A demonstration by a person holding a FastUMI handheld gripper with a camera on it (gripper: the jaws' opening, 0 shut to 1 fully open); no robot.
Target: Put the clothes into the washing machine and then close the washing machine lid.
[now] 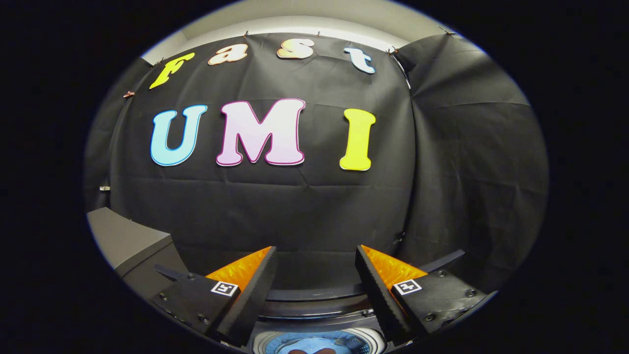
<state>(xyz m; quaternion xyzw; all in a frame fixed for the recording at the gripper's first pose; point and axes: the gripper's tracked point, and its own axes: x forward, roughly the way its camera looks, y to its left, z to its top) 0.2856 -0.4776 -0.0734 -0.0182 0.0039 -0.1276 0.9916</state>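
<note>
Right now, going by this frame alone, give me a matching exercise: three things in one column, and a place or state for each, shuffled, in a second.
Things:
1. gripper
2. washing machine drum
3. grey cabinet

Places or states:
A. beside the gripper's fingers, against the black cloth
B. open, nothing between its fingers
C. low between the fingers, opening in view

Pairs: 1-B, 2-C, 3-A

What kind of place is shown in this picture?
Probably a recording booth set up for laundry: black cloth wall, the open drum of a top-loading washing machine below the open gripper, and a grey cabinet beside it.
</note>
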